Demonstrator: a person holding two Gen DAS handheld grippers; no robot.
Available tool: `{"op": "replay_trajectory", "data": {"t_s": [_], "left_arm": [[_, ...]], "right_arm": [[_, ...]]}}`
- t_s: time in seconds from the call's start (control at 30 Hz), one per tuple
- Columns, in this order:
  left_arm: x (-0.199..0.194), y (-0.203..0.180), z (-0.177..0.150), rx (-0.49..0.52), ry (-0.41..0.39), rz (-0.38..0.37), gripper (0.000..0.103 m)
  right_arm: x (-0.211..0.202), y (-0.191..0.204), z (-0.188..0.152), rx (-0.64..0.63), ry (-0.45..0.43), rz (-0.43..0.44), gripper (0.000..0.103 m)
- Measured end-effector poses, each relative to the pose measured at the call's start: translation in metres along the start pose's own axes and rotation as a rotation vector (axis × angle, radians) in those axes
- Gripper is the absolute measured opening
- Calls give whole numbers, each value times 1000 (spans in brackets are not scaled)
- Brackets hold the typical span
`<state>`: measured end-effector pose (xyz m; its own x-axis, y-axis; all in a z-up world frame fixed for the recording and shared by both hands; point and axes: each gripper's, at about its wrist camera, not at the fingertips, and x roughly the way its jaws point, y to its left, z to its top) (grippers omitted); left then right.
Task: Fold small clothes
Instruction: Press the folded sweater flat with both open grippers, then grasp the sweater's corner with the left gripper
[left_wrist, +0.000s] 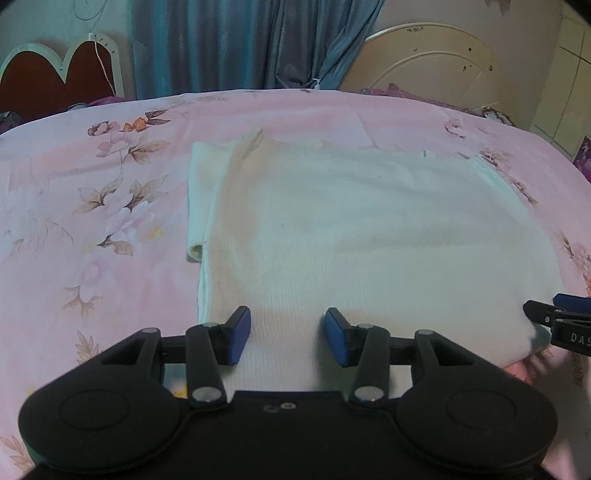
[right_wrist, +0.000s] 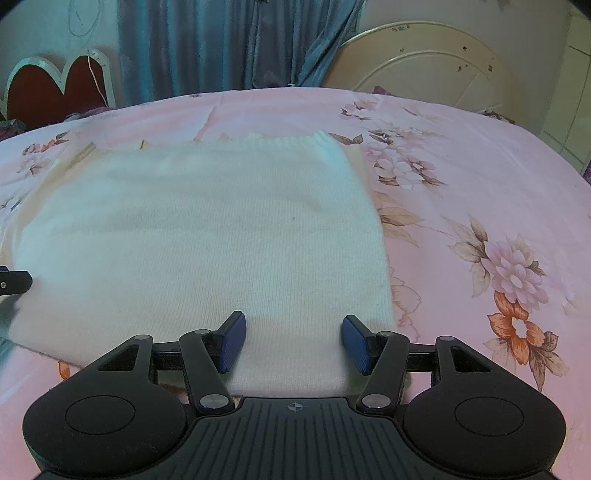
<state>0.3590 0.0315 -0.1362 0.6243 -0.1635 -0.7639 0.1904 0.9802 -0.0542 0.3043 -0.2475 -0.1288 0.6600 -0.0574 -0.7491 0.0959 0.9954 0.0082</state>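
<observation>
A white knitted garment lies flat on the pink flowered bedspread, with a narrow folded strip showing along its left side. In the right wrist view the same garment shows its ribbed hem at the far end. My left gripper is open over the garment's near edge toward its left side, blue pads apart with flat cloth between them. My right gripper is open over the near edge by the right side. Each gripper's tip shows at the border of the other view: right gripper, left gripper.
The bedspread reaches well beyond the garment on both sides. Behind the bed hang blue curtains. A red heart-shaped headboard stands at the back left and a cream round panel at the back right.
</observation>
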Motion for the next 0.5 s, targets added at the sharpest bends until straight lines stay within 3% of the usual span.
{"op": "replay_trajectory", "data": {"t_s": [0.27,0.4,0.5], "left_arm": [[-5,-11,2,-56,23,74,48],[-24,-14,-1,-153,19,73,63],[-40,-21,-6,-207,10,79,67]], "right_arm": [[-4,-9,4,-29,11,73,59],[-18,-19,6,13,-14,191,59],[-24,-19,4,-16,-17,257,59]]}}
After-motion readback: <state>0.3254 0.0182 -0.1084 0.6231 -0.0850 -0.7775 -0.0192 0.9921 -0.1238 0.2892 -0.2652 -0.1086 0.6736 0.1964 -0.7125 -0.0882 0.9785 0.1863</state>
